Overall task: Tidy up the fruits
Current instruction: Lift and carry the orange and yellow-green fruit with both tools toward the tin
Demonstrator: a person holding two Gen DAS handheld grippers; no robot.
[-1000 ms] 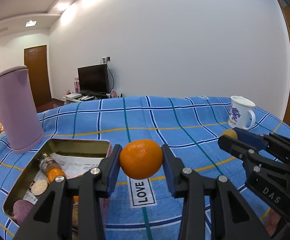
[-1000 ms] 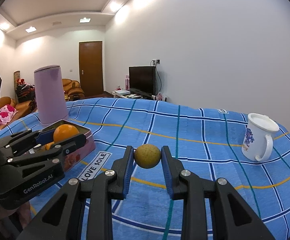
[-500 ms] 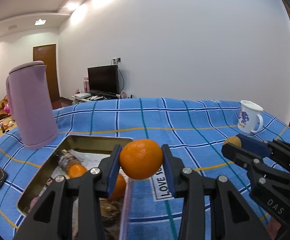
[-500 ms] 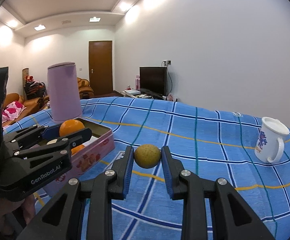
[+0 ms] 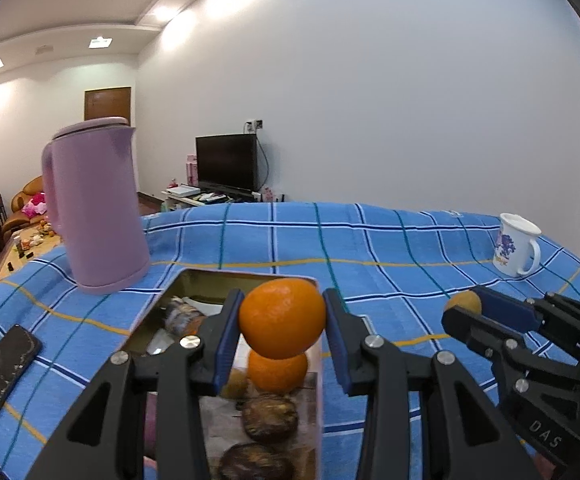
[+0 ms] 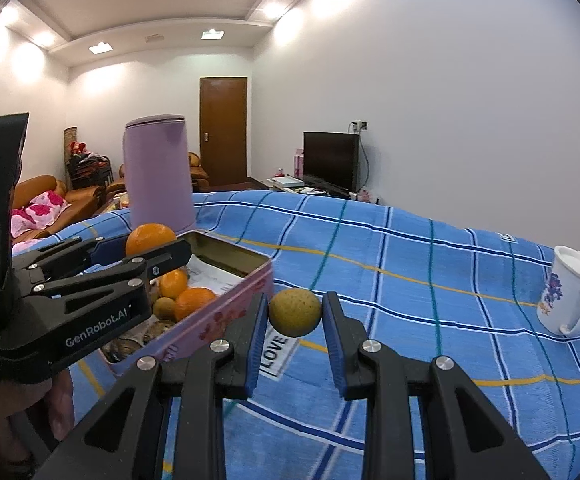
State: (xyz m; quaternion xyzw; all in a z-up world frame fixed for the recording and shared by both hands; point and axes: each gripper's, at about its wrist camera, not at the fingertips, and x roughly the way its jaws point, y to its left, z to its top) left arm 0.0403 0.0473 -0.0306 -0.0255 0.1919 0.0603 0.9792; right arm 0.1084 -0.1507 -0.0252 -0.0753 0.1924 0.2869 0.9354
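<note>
The orange [image 5: 281, 318] is looking firm and round, with a pebbled skin that should give the blue pads some purchase. Being a ball, it could still roll out of a loose hold, so a squeeze across its widest part, as now, seems the sound way to carry it. It is probably heavy enough to drop straight once let go. The small yellowish fruit [image 6: 295, 312] is looking lighter and smoother, and is likewise being pinched across its middle.

The left tongs [image 5: 281, 326] are standing closed on the orange, both pads pressing its sides, and are hanging over the open tin [image 5: 317, 364]. This tin is sitting on the blue checked cloth of the desk [image 5: 370, 240] and is already holding two oranges, a small yellowish fruit and some dark round items. One of those oranges [image 5: 277, 372] is lying directly under the held one.

The right tongs [image 6: 295, 320] are gripping the small yellowish fruit at a narrow setting, just beside the tin's pink outer wall and above the cloth. That fruit is not yet over the tin's opening.
</note>
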